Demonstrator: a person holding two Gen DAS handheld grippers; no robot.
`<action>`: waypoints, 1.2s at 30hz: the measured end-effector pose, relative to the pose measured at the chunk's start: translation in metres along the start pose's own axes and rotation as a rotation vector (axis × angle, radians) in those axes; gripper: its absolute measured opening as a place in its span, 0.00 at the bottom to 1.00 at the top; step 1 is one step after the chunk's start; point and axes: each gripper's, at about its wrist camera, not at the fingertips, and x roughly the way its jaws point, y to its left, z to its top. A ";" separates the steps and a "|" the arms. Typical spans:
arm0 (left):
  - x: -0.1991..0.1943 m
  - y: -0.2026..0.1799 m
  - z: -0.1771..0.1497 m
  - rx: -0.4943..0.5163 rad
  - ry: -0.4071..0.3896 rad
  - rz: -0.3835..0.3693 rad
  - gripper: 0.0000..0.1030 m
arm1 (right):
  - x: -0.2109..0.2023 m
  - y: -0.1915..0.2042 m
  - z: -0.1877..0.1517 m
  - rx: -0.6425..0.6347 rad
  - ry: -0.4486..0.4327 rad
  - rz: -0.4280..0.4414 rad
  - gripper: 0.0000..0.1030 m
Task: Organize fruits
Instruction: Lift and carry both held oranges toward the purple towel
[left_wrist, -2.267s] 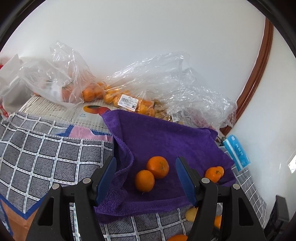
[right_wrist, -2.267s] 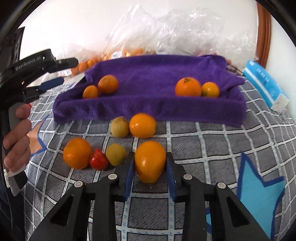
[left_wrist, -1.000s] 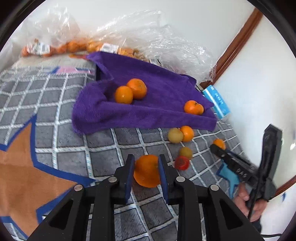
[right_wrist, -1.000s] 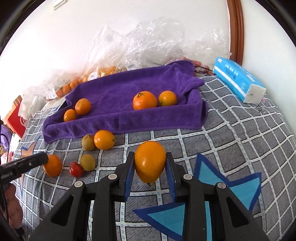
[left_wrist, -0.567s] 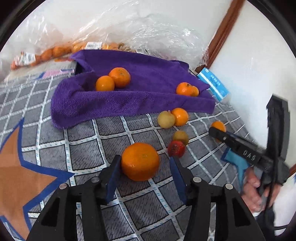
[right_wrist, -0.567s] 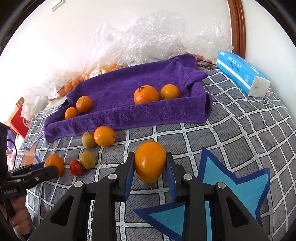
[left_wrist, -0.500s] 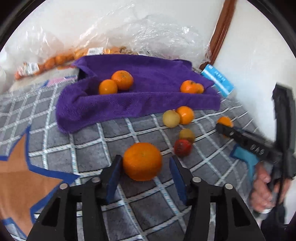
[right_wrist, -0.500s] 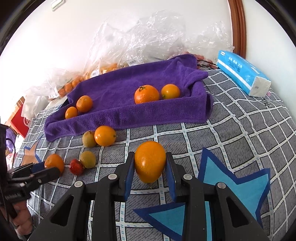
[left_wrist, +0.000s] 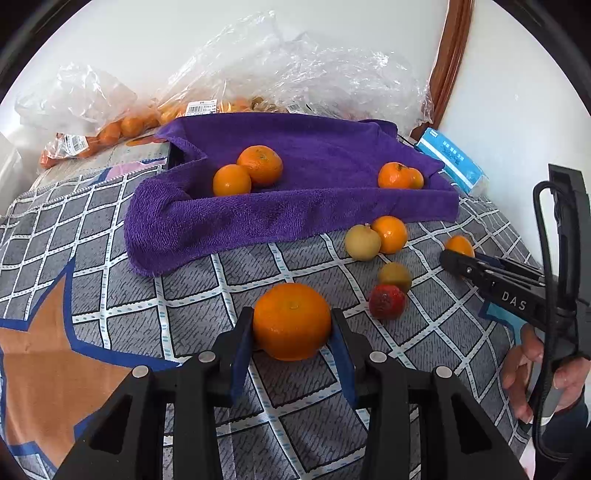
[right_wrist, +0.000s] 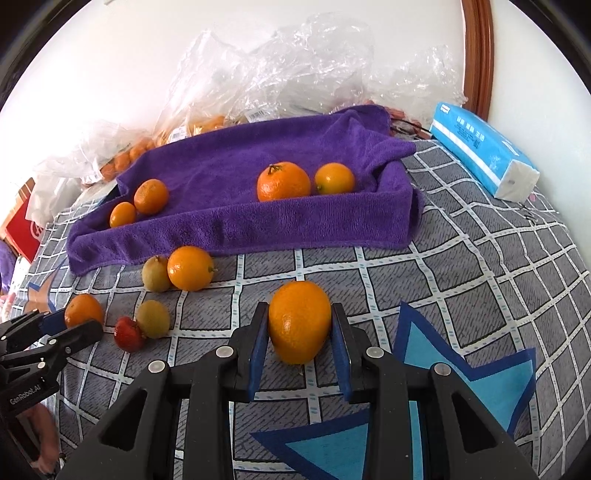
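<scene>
Your left gripper (left_wrist: 291, 334), spread wide around the flat orange (left_wrist: 291, 321) half a second ago, has now clamped onto it on the near checked cloth (left_wrist: 110, 288); your right gripper (right_wrist: 300, 338) stays clenched on the oval orange (right_wrist: 299, 321); both fruits look ready to carry to the purple towel (right_wrist: 229, 173) beyond.

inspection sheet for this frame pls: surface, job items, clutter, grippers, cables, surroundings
Surface: grey checked cloth with blue star shapes.
Job's things: purple towel holding four oranges in two pairs; loose in front, one orange, two yellow-green fruits, one red fruit.
Clutter: clear bags of oranges behind towel; blue tissue pack.
Grippers: left gripper closed on a round orange; right gripper closed on an oval orange.
Cables: black cable on right gripper handle.
Surroundings: white wall, brown wooden trim.
</scene>
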 end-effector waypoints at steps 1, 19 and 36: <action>0.000 0.001 0.000 -0.007 -0.001 -0.008 0.37 | 0.000 0.000 0.000 -0.002 0.002 -0.006 0.31; -0.007 0.010 -0.001 -0.055 -0.040 -0.049 0.36 | -0.001 0.001 -0.001 -0.010 0.016 -0.029 0.31; -0.035 0.021 0.022 -0.162 -0.058 -0.077 0.36 | -0.039 0.018 0.016 -0.037 -0.094 -0.013 0.31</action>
